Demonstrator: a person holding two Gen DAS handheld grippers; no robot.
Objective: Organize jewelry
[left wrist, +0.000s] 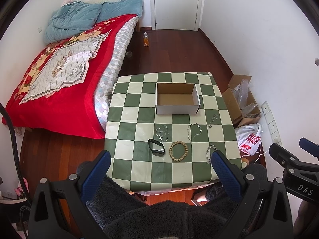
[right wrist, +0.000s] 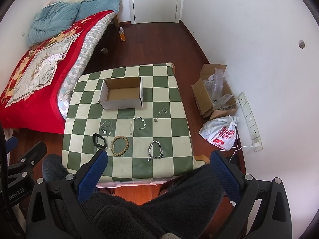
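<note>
- Six jewelry pieces lie loose on the checkered table (left wrist: 137, 159), all outside the box.
- Cardboard box (left wrist: 176, 98), open top, sits on the far half of the table (inside looks bare brown card).
- Far row, left to right: thin silver necklace (left wrist: 162, 132) with small charms, beaded chain (left wrist: 194, 131) in an open loop, small pendant piece (left wrist: 212, 120) nearest the right edge.
- Near row, left to right: black band (left wrist: 156, 147), wooden bead bracelet (left wrist: 178, 151), chunky silver chain bracelet (right wrist: 155, 149).
- Black band and wooden bead bracelet just beside each other, not touching as far as I can tell; silver chain bracelet sits apart, to the right.
- Left gripper (left wrist: 160, 161): blue-padded fingers spread wide, nothing between them, held above the near table edge. In its own view the right finger (left wrist: 223, 165) covers part of the silver chain bracelet.
- Right gripper (right wrist: 158, 161): fingers also wide apart, holding nothing, over the near right part of the table.
- Dark fuzzy sleeves (right wrist: 139, 209) fill the bottom of both views.
- Around: bed with red blanket (left wrist: 65, 91) on the left, white door (left wrist: 176, 2) at back, bottle (left wrist: 146, 39) on the wood floor, open carton with plastic wrap (right wrist: 216, 93) and a printed plastic bag (right wrist: 221, 133) by the right wall.
</note>
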